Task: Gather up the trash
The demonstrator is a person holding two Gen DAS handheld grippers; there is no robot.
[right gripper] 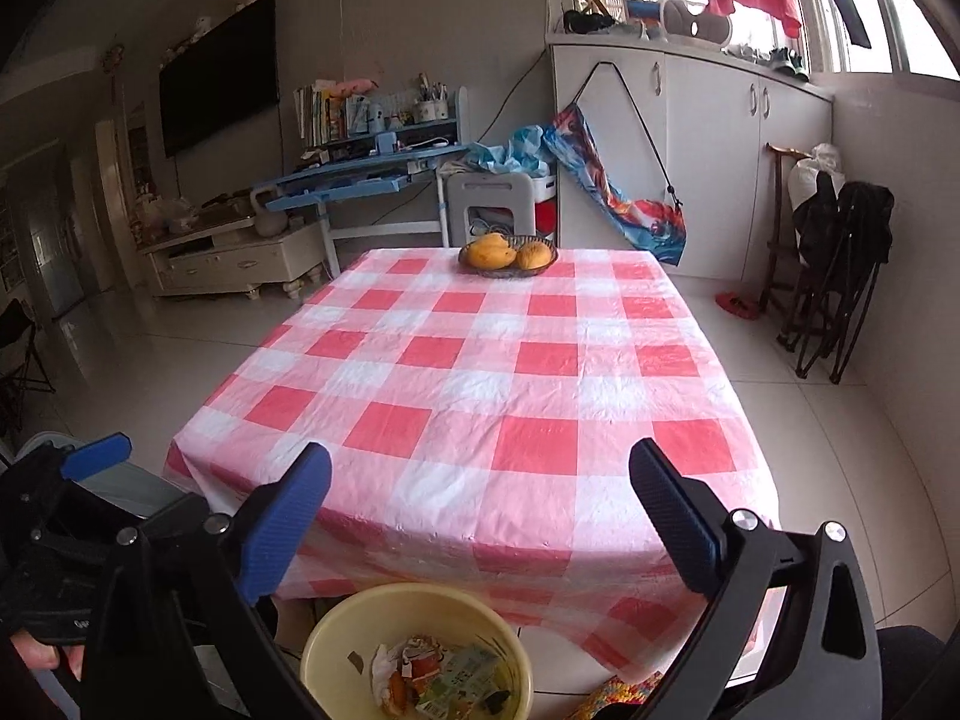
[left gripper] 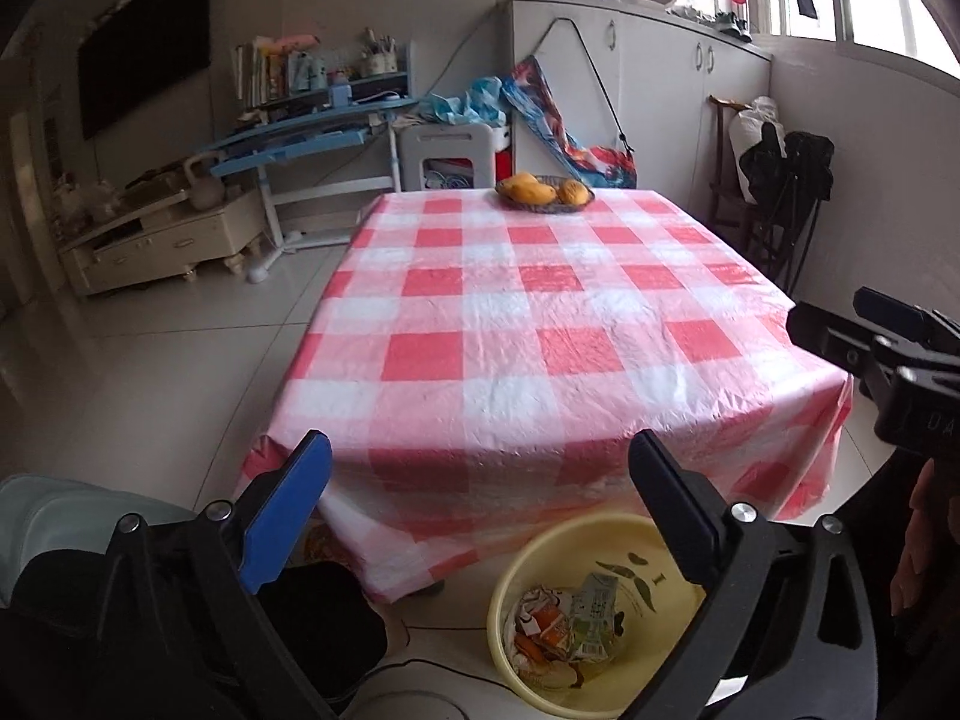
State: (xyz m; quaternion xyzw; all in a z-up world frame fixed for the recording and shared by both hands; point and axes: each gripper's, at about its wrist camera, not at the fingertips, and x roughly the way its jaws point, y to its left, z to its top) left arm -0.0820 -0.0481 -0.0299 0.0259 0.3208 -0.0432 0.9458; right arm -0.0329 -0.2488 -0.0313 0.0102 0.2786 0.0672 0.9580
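While both grippers hung over the near edge of the table (right gripper: 690, 324), the biggest thing in view was that red-and-white checked tablecloth (left gripper: 516, 324), covering the whole top and drooping over the front edge. Nothing lay on the cloth except a dark fruit bowl (right gripper: 507, 267) at the far end, with a few yellow-orange fruits (right gripper: 491, 252) piled in it.

Behind the table was the usual clutter: white cabinets (right gripper: 708, 138) under the window, a blue desk (right gripper: 360, 177) loaded with books, a TV (right gripper: 219, 72) on the wall, and a folded black chair (right gripper: 840, 276) against the right wall. All of it sat well apart from the grippers, so nothing stood in the way.

On the floor just in front of the table sat a pale yellow bin (left gripper: 600, 618), its far rim close to the hanging cloth. The trash (left gripper: 564, 624) was already inside: crumpled wrappers and a flattened green-and-white carton, lying at the bottom.

The left gripper (left gripper: 480, 516) had its jaws spread wide with nothing between them, the right finger crossing in front of the bin's rim. The right gripper (right gripper: 480, 516) was likewise wide open and empty, above the bin. A hand (right gripper: 42, 660) showed at the lower left of the right wrist view.
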